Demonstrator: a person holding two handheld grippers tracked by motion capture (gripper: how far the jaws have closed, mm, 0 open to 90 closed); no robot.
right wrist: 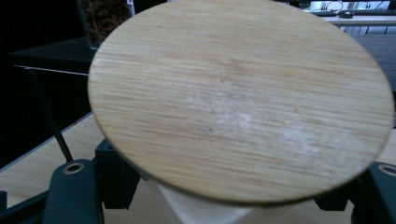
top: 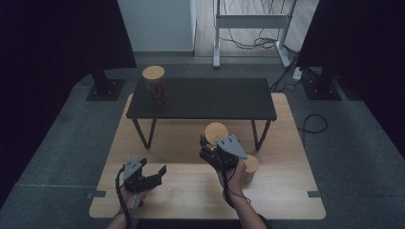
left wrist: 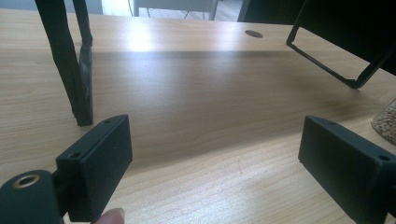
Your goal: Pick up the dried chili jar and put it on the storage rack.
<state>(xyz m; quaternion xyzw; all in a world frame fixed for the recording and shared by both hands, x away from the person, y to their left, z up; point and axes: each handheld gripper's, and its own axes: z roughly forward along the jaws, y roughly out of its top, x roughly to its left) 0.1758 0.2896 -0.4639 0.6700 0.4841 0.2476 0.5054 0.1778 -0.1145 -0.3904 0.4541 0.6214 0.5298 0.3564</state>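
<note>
Right gripper is clamped on a wooden-lidded jar, lifted prob. toward the black shelf; left gripper rests w/ jaws apart, empty.

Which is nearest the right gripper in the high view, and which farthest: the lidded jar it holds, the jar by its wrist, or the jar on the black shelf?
1. Held jar: between the jaws of the right gripper.
2. Jar by the wrist: on the table, just right of the hand.
3. Jar on the black shelf: far left corner.
</note>
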